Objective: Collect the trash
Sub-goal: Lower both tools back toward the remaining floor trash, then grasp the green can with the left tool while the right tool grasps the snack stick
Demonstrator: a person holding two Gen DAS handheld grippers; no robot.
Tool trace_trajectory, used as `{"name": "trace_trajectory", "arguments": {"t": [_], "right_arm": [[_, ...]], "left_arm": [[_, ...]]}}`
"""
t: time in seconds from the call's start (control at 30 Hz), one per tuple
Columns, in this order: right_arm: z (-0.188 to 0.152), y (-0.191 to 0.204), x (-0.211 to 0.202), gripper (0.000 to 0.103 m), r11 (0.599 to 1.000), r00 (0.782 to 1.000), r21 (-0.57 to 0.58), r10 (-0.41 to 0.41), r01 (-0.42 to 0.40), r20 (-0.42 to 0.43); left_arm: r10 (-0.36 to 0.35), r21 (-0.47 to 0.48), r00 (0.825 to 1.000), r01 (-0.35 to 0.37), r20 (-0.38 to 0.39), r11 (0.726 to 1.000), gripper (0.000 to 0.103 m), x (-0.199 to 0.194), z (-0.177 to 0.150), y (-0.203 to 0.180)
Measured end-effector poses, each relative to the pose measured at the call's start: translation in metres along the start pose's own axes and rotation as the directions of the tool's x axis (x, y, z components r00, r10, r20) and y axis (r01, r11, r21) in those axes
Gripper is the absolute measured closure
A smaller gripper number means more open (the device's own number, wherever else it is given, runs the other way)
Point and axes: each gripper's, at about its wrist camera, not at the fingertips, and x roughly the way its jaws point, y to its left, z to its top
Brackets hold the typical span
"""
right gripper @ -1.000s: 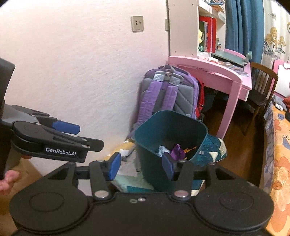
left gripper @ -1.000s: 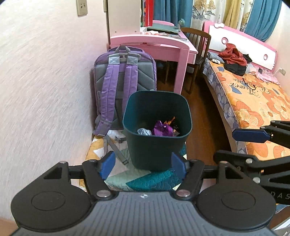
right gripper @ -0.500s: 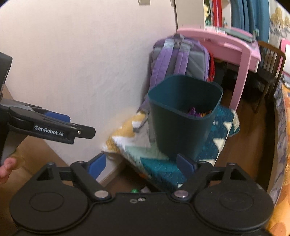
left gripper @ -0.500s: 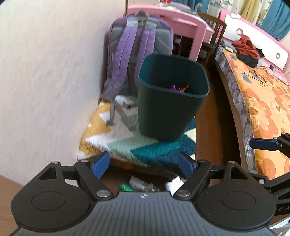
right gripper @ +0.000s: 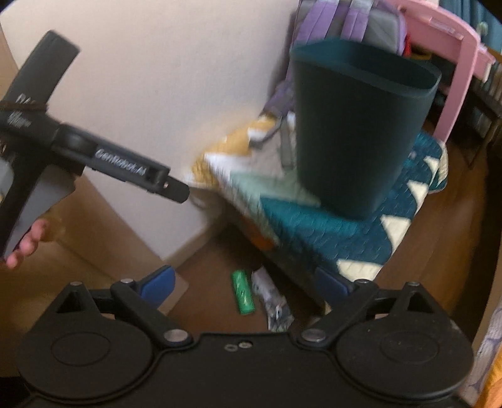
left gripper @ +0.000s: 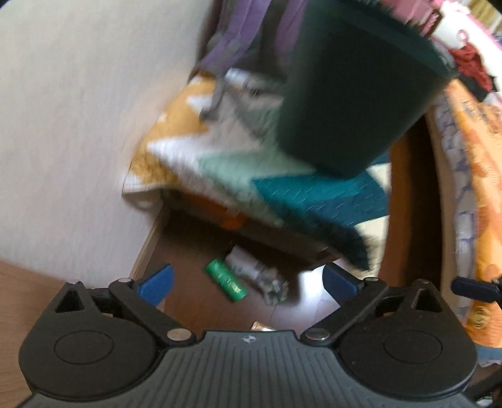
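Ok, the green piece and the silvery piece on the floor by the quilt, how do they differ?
The green wrapper is a smooth, tidy roll in one bright colour; the silvery wrapper is crumpled, ragged at the near end, and white-grey. The silvery one lies closer to the quilt and looks bulkier. Both lie side by side on the wooden floor, ungripped.

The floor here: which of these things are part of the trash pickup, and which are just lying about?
Part of the job:
- green wrapper
- crumpled paper
- bin
- left gripper, right gripper, both opening, nothing between the jaws

Just lying about:
- quilt
- backpack
- pink desk
- bed
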Motion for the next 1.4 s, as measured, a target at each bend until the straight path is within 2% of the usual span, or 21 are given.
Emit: {"name": "trace_trajectory", "arguments": {"t": [0.17,0.3,0.37,0.53,0.63,0.7,0.9,1.0,1.2,1.4], "right_arm": [[-0.038,-0.01,0.07,0.007,1.0,0.996,-0.005,0.006,-0.006,-0.086],[-0.076,-0.017,0.131,0.007,1.0,0.986,-0.024,-0.005,0.001,-0.166],[-0.097,-0.021,0.163,0.007,0.999,0.979,-0.043,-0.006,-0.002,-0.203],[-0.157,-0.027,0.241,0.009,0.996,0.952,-0.088,-0.001,-0.027,-0.305],[-0.191,-0.029,0.284,0.013,0.995,0.935,-0.092,0.01,-0.045,-0.354],[-0.213,-0.029,0.317,0.019,0.993,0.921,-0.103,0.007,-0.051,-0.389],[-0.26,-0.028,0.4,0.025,0.989,0.895,-0.134,-0.003,-0.063,-0.446],[-0.273,-0.028,0.421,0.026,0.989,0.897,-0.132,-0.002,-0.063,-0.442],[-0.29,-0.023,0.457,0.031,0.978,0.904,-0.202,-0.037,-0.055,-0.426],[-0.299,-0.014,0.471,0.046,0.969,0.898,-0.239,-0.046,-0.066,-0.437]], "left_arm": [[0.061,-0.05,0.992,-0.067,-0.113,0.997,0.001,0.087,-0.016,0.016],[0.111,-0.092,0.981,-0.126,-0.157,0.988,0.001,0.154,-0.029,0.02],[0.105,-0.114,0.977,-0.127,-0.183,0.985,0.001,0.191,-0.039,0.02],[0.124,-0.128,0.955,-0.163,-0.269,0.978,0.001,0.287,-0.068,0.019],[0.145,-0.129,0.943,-0.191,-0.3,0.973,0.001,0.339,-0.085,0.022],[0.132,-0.152,0.938,-0.189,-0.321,0.97,0.001,0.367,-0.095,0.027],[0.111,-0.218,0.93,-0.196,-0.35,0.956,0.001,0.439,-0.11,0.046],[0.107,-0.256,0.93,-0.206,-0.352,0.945,0.001,0.467,-0.111,0.054],[0.107,-0.319,0.925,-0.231,-0.365,0.919,0.001,0.515,-0.11,0.062],[0.105,-0.339,0.924,-0.238,-0.367,0.91,0.002,0.535,-0.119,0.063]]}}
